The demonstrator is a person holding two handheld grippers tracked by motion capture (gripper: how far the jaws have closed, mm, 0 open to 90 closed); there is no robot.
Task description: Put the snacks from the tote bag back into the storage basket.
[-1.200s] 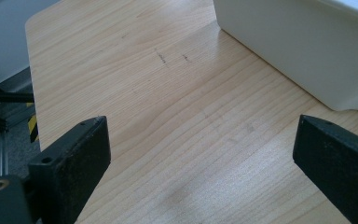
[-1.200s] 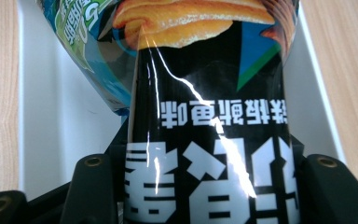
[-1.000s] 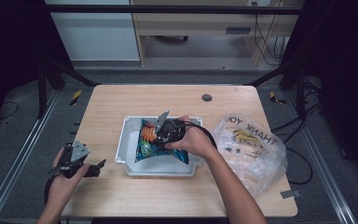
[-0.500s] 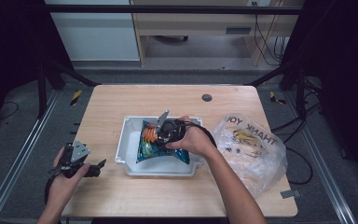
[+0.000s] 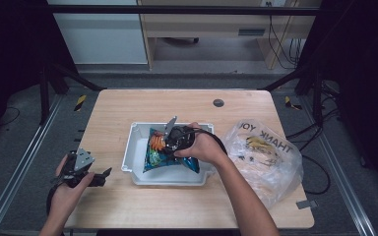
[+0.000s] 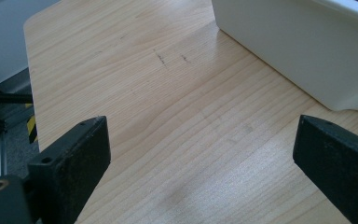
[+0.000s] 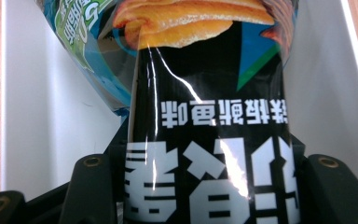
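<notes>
Between the right gripper's two black jaws sits a snack bag, and the jaws are clamped on it from both sides, its glossy black panel with white lettering bulging up right against the camera. Just past the jaws, the printed chips and the blue-green end of the bag hang over the white tray, whose floor and walls show on either side of the gripper. That reads to me as a bag held over or into the tray, gripped by its lower end so the rest can settle inside the walls; whether it is going in or coming out I cannot tell. Beyond the tray on the right hand's far side, a crumpled clear plastic bag printed with black letters lies on the table, near the tray's edge.

Over to the left gripper: jaws spread wide, nothing between them, bare wood below. It is parked near the table's front corner, well apart from the bag, with the tray's outer wall ahead and to its right. My guess: it waits clear so the right hand has room.
</notes>
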